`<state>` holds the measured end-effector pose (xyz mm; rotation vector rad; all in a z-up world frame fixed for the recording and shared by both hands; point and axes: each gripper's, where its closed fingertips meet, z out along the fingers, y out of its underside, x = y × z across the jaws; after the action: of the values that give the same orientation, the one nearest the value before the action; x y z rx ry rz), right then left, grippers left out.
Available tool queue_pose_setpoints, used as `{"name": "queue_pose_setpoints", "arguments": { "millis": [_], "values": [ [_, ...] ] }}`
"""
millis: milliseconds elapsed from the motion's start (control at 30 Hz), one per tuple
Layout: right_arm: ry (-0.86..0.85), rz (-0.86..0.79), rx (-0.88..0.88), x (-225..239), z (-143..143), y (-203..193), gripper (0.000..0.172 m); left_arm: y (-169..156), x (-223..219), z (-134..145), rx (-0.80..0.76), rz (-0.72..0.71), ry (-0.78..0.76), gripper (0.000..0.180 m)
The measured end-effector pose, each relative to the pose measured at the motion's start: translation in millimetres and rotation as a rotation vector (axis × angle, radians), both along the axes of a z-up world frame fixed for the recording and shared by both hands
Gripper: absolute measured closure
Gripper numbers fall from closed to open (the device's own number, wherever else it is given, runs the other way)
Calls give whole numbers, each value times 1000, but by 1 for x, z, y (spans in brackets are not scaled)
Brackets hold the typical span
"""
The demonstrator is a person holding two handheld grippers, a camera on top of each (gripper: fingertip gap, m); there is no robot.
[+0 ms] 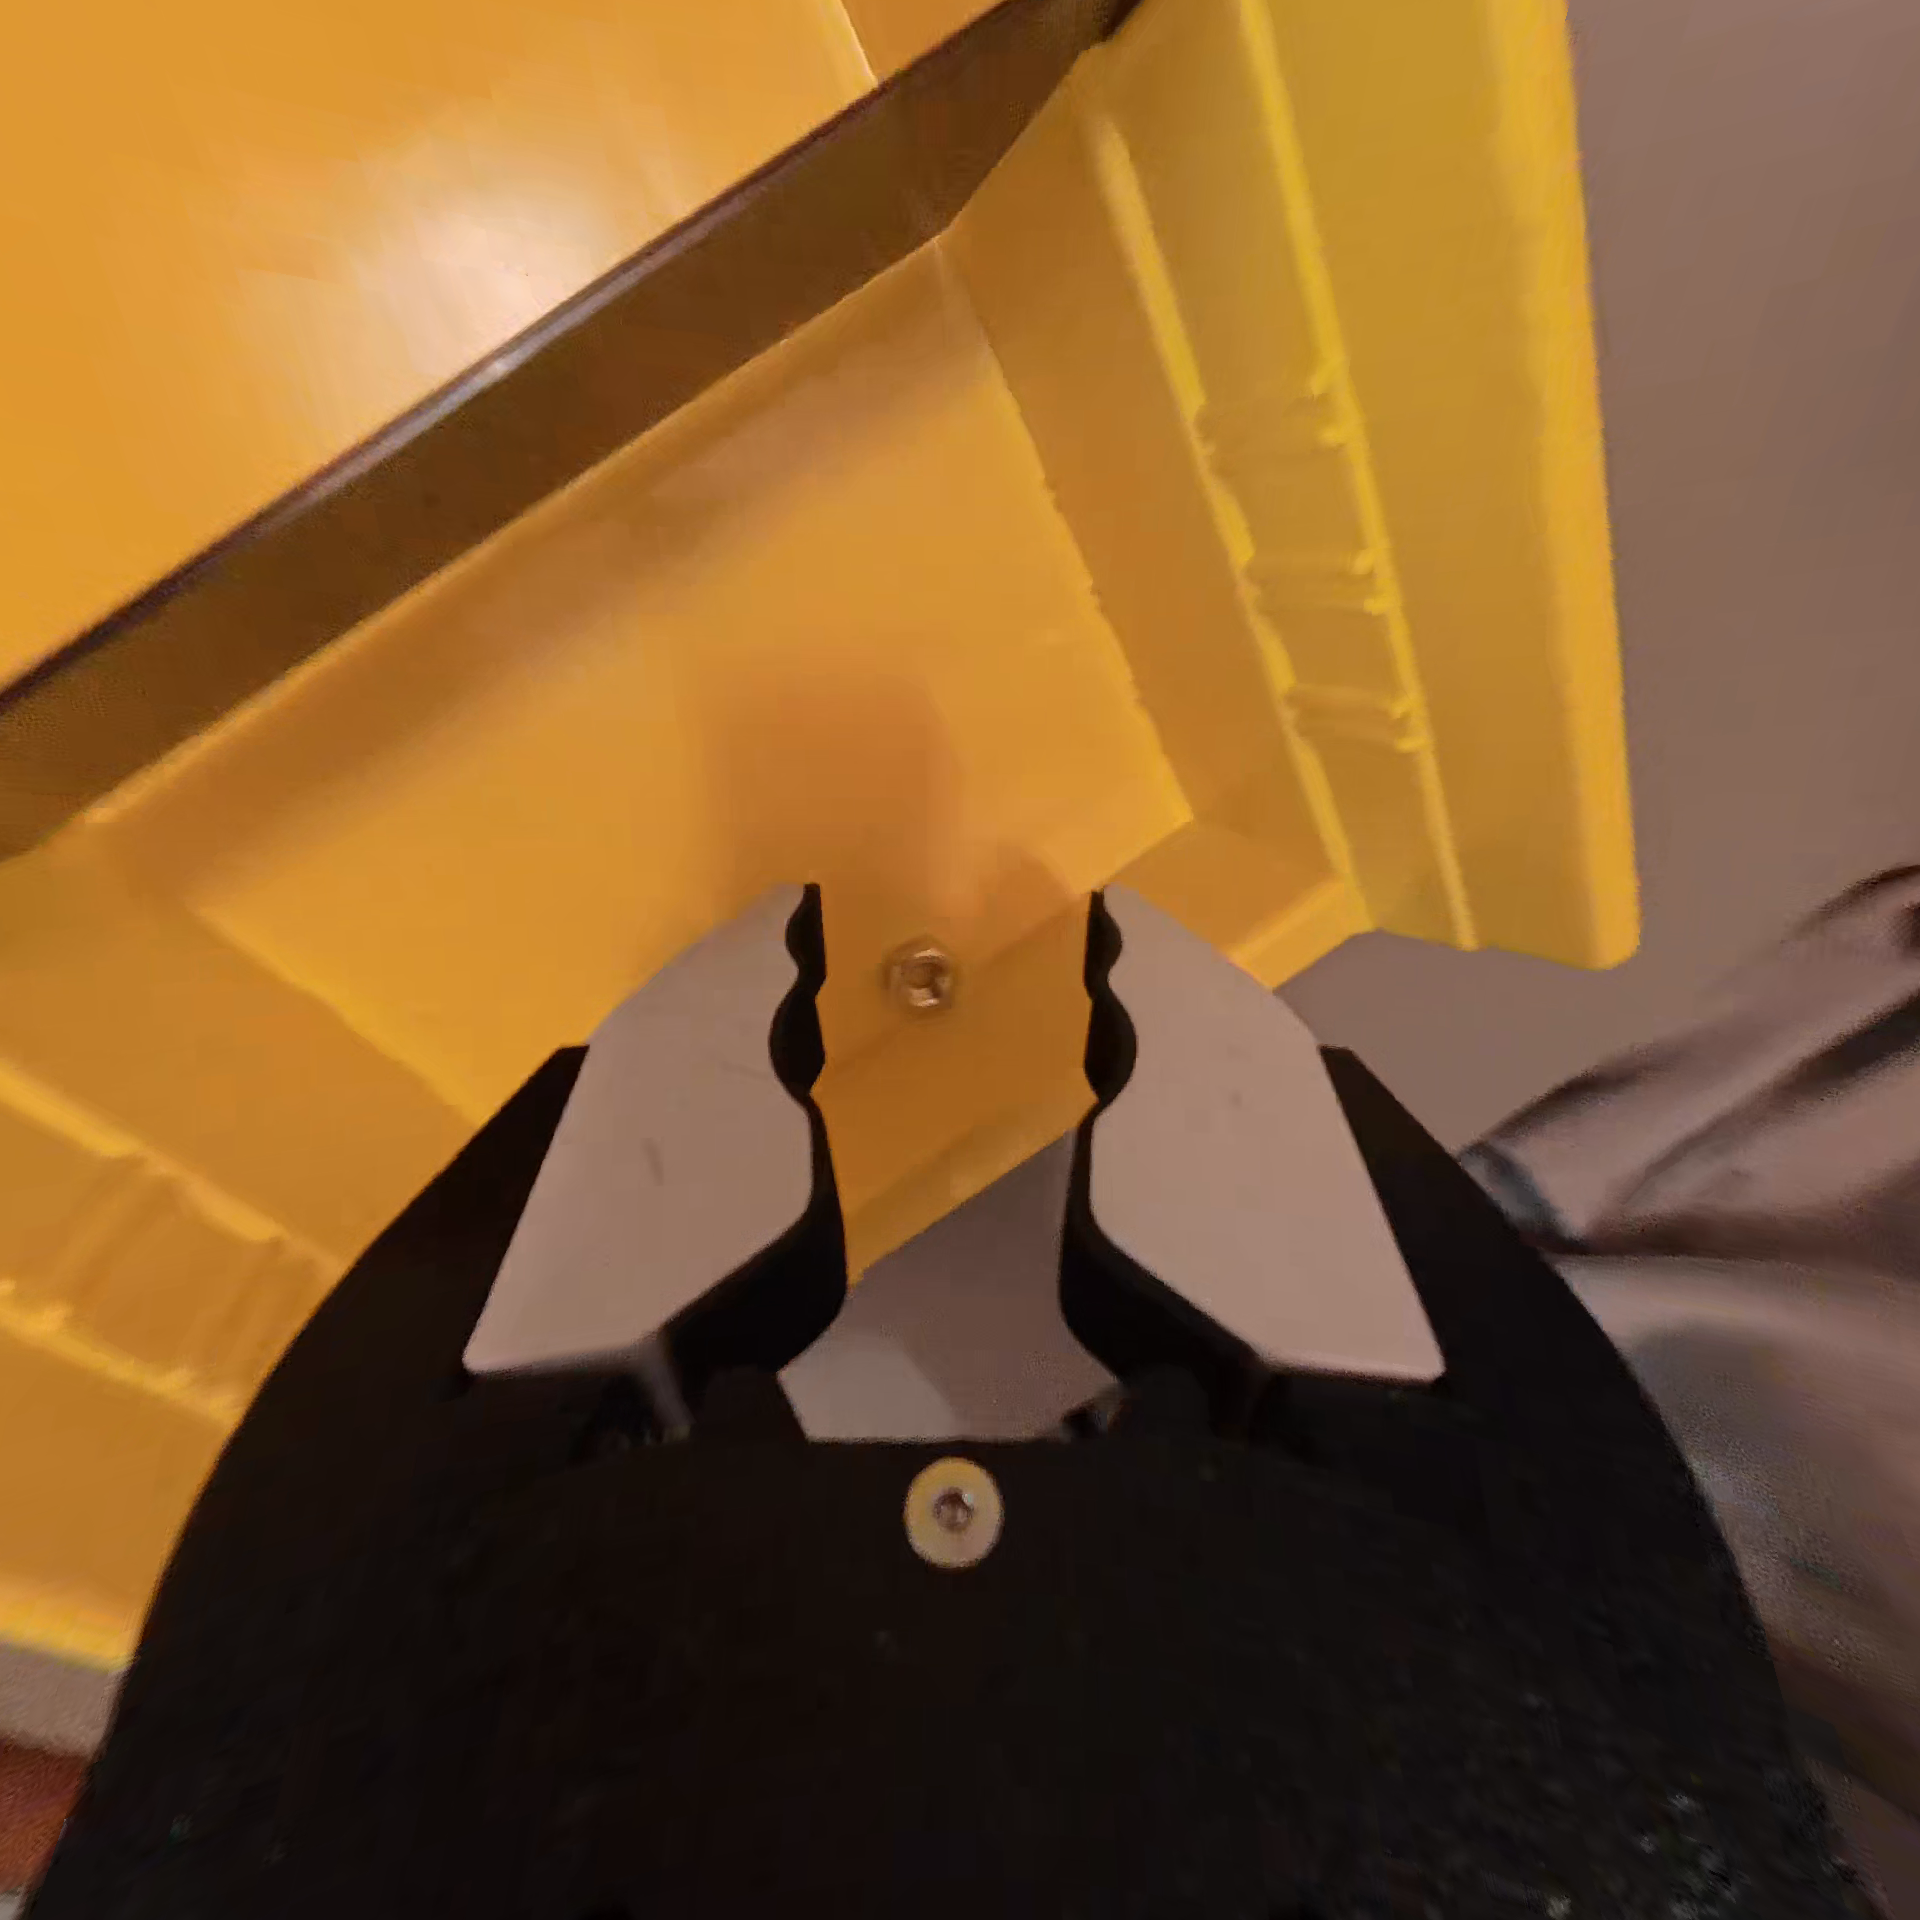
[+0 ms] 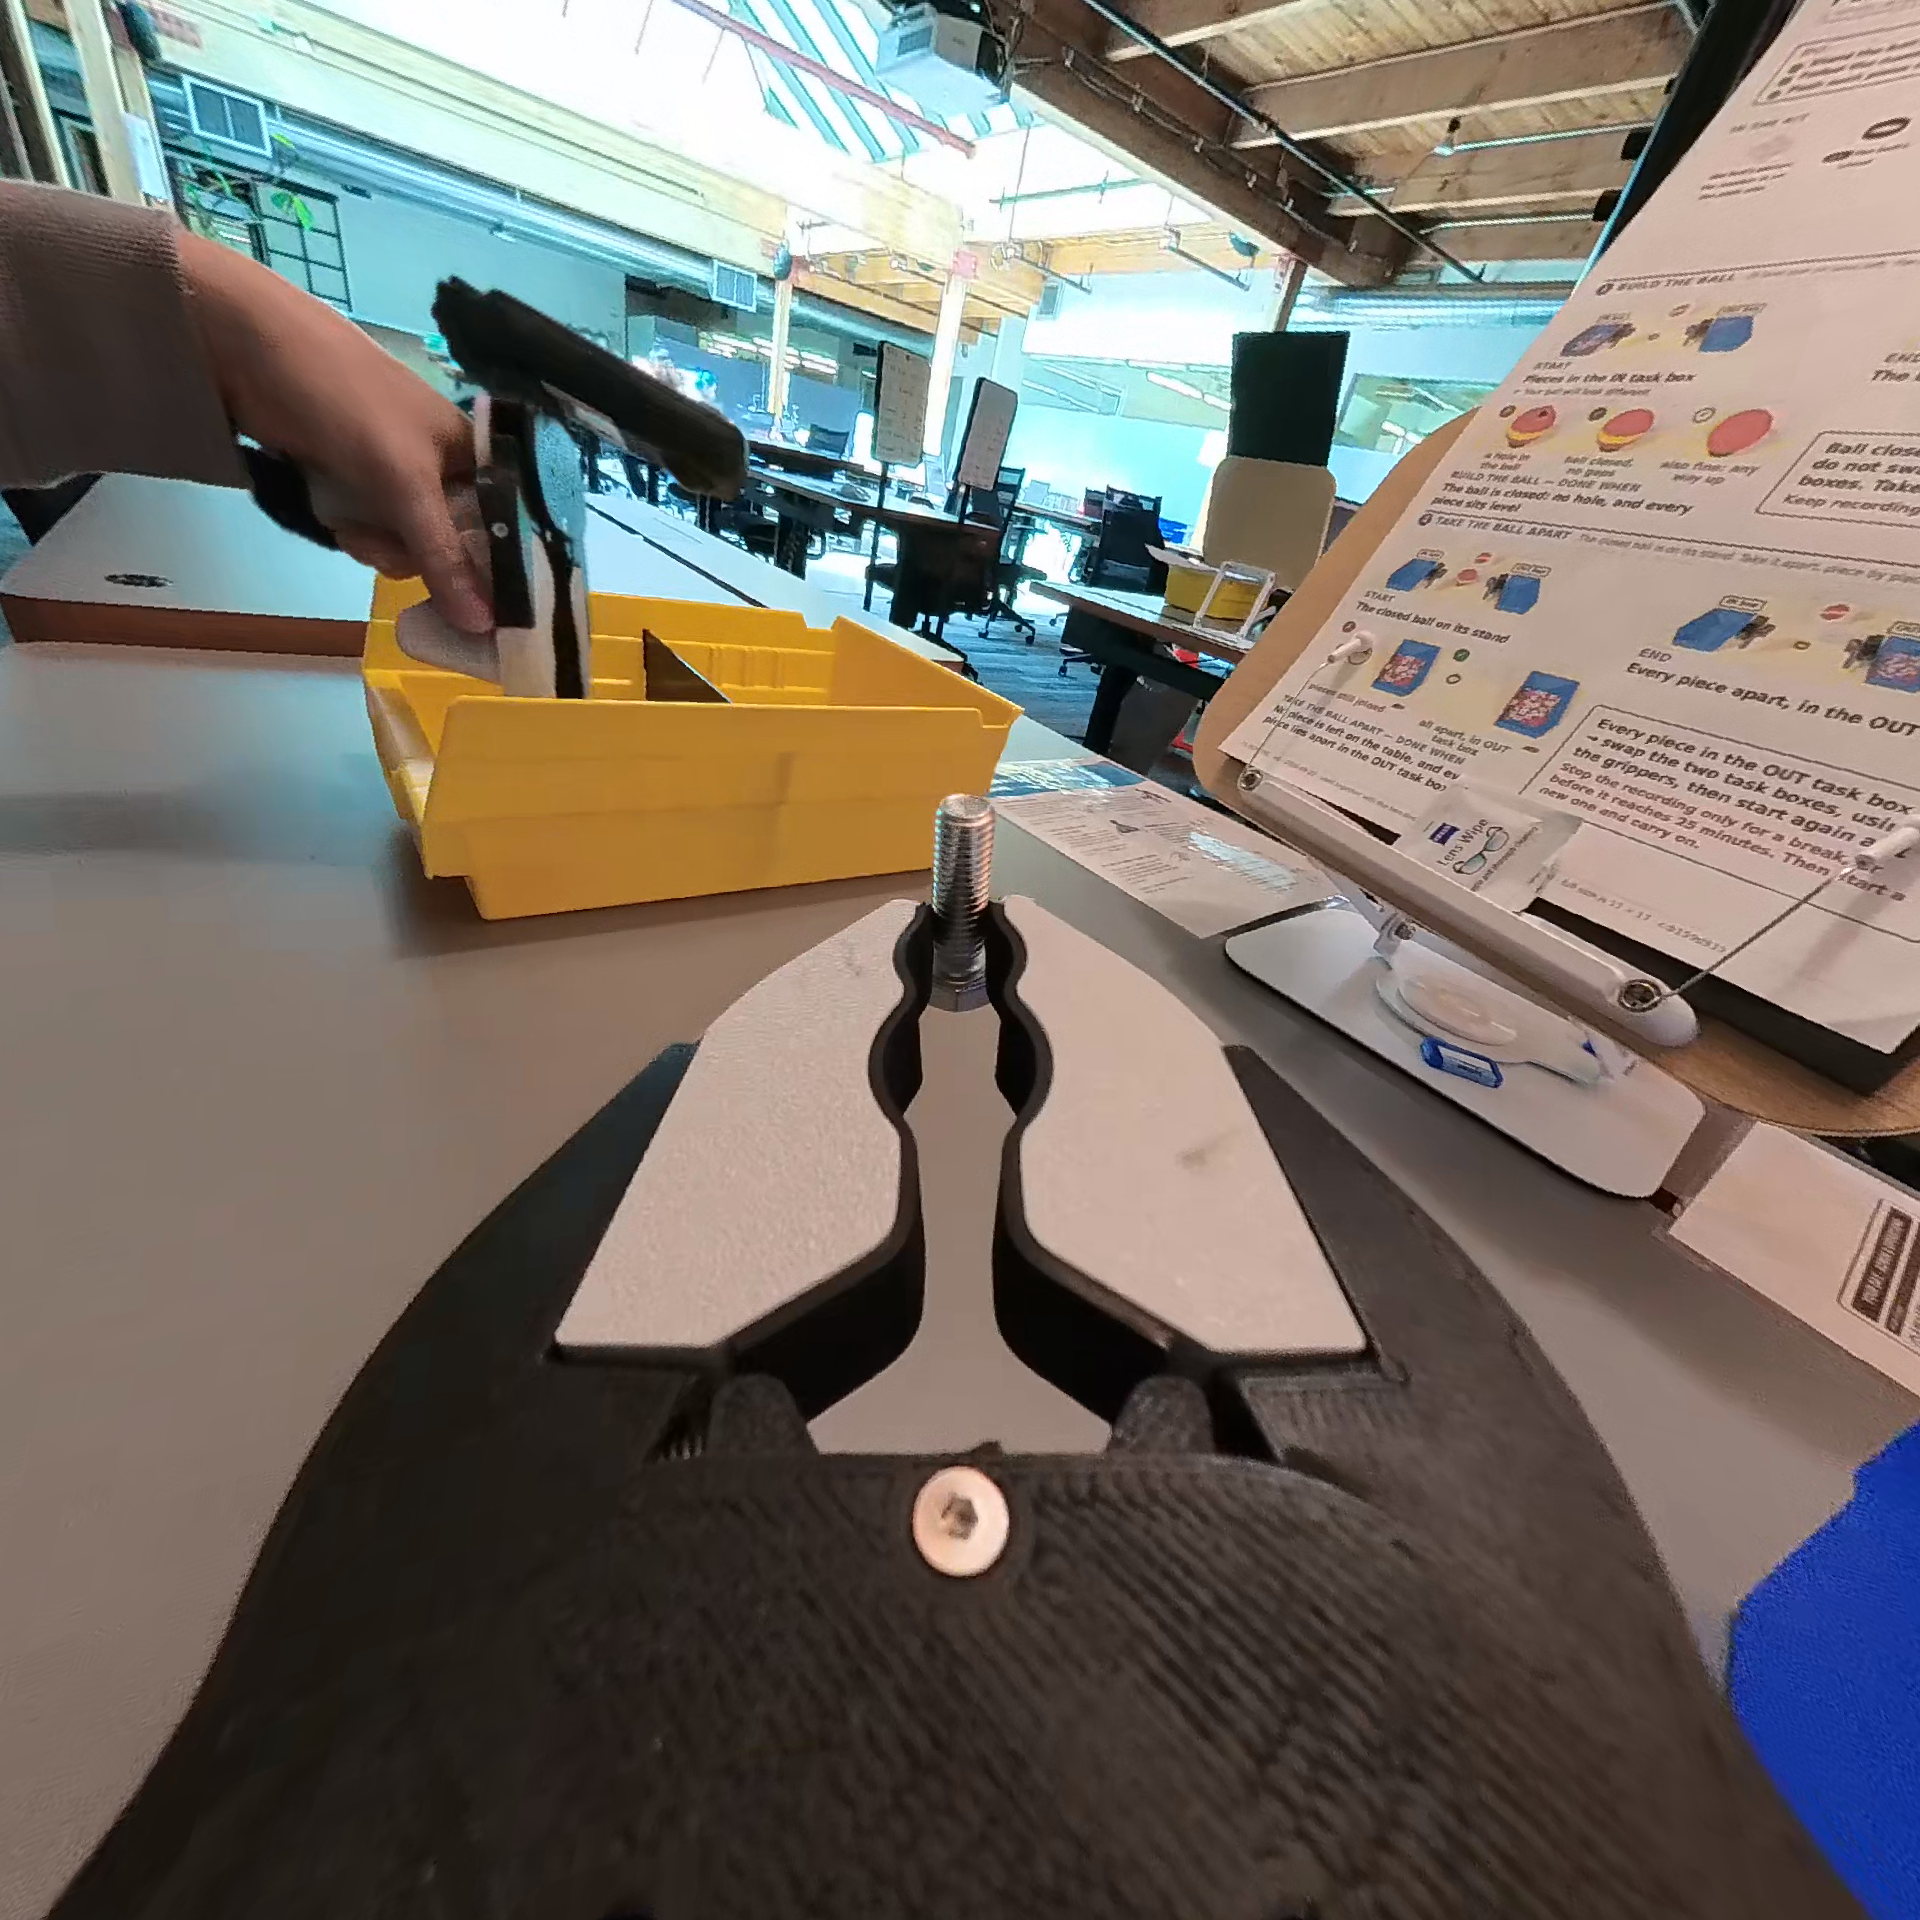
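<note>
Bolt (image 2: 962,904) is sitting clamped upright in my right gripper (image 2: 961,935), possibly tilting if bumped, while my left gripper (image 1: 954,966) is hanging apart over a small brass nut (image 1: 922,977) in the yellow bin (image 1: 1351,520).

The left gripper (image 1: 954,940) hangs over a yellow plastic bin (image 1: 1538,520), its two grey-faced fingers (image 1: 707,1091) standing apart. A small brass-coloured hex nut (image 1: 921,978) lies on the bin's floor between the fingertips, clear of both black wavy pads. A dark, thin divider plate (image 1: 582,364) crosses the bin diagonally beyond the nut. Past the bin's ribbed right wall lies a grey bench surface (image 1: 1766,364).
</note>
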<state>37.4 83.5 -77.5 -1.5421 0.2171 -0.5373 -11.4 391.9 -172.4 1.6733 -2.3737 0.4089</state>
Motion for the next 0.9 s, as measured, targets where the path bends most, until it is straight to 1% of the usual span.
{"name": "queue_pose_setpoints", "arguments": {
  "millis": [67,133,167,267,300,367,500,533,567,700,767,833,900],
  "values": [
    [6,-16,3,4,-1,-4,163,-8,-8,1,-103,69,107,134],
    [21,-26,16,9,-2,-6,163,-10,-14,-1,-146,118,190,133],
    [30,-27,27,11,-2,-8,163,-7,-16,-5,-121,128,206,133],
    [63,-32,56,19,-3,-10,163,14,-25,-19,68,101,224,138],
    [76,-31,62,21,-4,-10,163,17,-27,-21,104,94,236,139],
    [96,-37,68,24,-4,-11,163,18,-30,-27,148,86,261,138],
    [81,-51,38,26,-8,-14,163,19,-33,-41,213,73,340,135],
    [81,-51,34,26,-9,-15,163,21,-33,-41,241,61,353,142],
    [84,-50,34,25,-9,-15,163,22,-33,-42,263,56,364,144],
    [70,-54,21,25,-10,-19,163,16,-34,-42,329,48,412,144],
    [49,-65,8,25,-9,-22,163,14,-32,-43,381,19,414,152],
    [20,-74,2,24,-6,-23,163,19,-29,-45,458,-15,408,160],
    [-7,-73,-6,21,-4,-23,163,28,-23,-46,534,-55,365,180]
  ]
}}
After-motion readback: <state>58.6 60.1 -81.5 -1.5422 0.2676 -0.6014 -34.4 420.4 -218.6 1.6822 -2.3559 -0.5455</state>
